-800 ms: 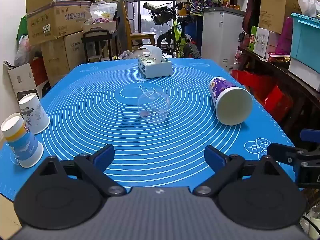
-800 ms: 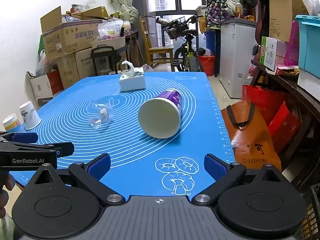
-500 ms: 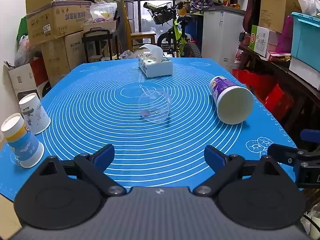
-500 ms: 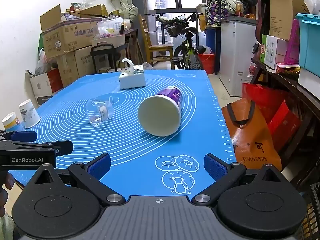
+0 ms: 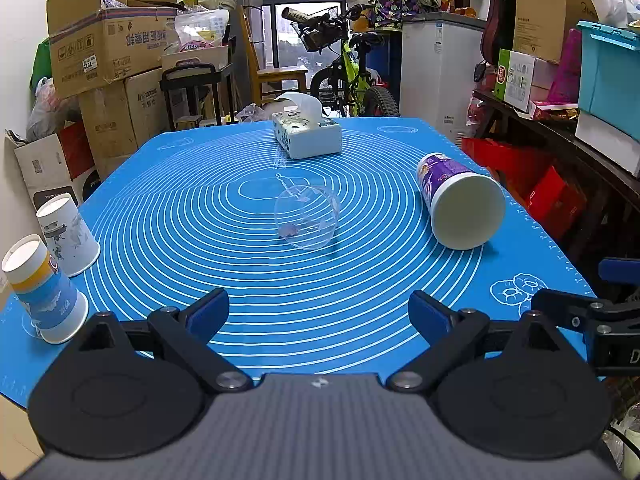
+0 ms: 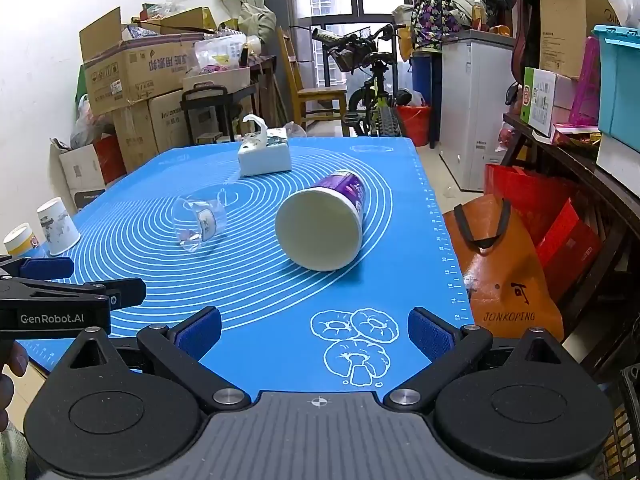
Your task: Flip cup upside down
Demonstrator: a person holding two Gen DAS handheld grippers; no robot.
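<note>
**Both grippers spread, nothing held, cups on their sides**

Your left gripper (image 5: 319, 312) is spread wide and empty, low at the near edge of the blue mat (image 5: 248, 280). Your right gripper (image 6: 315, 330) is the same, empty, near the mat's right corner.

The clear plastic cup (image 5: 307, 222) lies on its side mid-mat, mouth toward you. The purple paper cup (image 6: 322, 226) also lies on its side, just right of it, mouth facing the right camera. Two paper cups (image 5: 52, 256) at the left edge already stand upside down.

Risks, as I judge them:
- Both lying cups can roll if you nudge before closing.
- The clear cup looks thin; a hard squeeze could crush it or pop it out.
- The tissue box (image 5: 307, 136) sits behind; overshoot would push a cup into it.
- The grippers are close together; watch for collision.
</note>
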